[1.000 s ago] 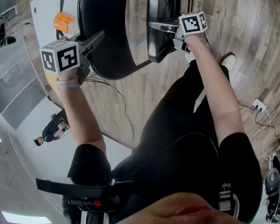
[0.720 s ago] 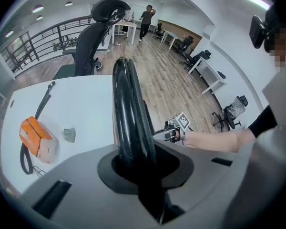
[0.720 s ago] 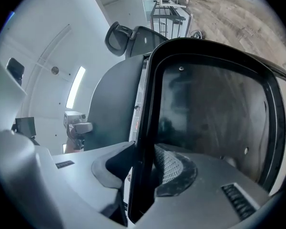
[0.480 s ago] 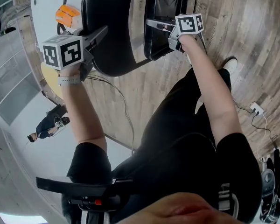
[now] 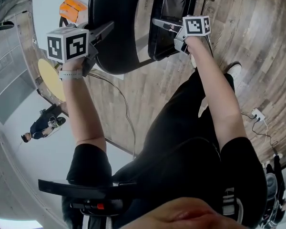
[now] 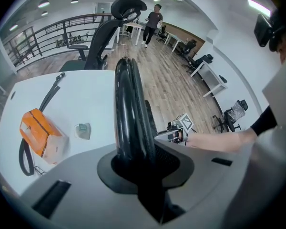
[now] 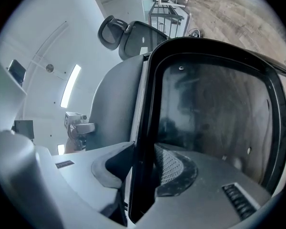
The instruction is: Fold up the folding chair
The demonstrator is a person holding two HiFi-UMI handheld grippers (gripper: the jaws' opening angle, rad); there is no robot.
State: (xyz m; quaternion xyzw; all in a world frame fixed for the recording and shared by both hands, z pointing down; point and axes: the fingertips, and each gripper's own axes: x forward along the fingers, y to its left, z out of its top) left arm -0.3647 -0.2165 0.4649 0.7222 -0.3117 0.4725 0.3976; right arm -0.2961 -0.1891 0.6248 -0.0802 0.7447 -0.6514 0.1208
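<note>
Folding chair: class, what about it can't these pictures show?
- Far end of the folding chair: cut off by the head view's top edge.
- Hinge: not seen; each gripper view shows only the chair's edge between its jaws.
- Feet: hidden behind its panels, head view.

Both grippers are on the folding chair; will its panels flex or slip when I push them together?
Probably stiff: the folding chair has a thick black rim, unbent between the left gripper's jaws. Possibly slippery: the panel in the right gripper looks glossy. Thin frame tubes suggest it is fairly light.
</note>
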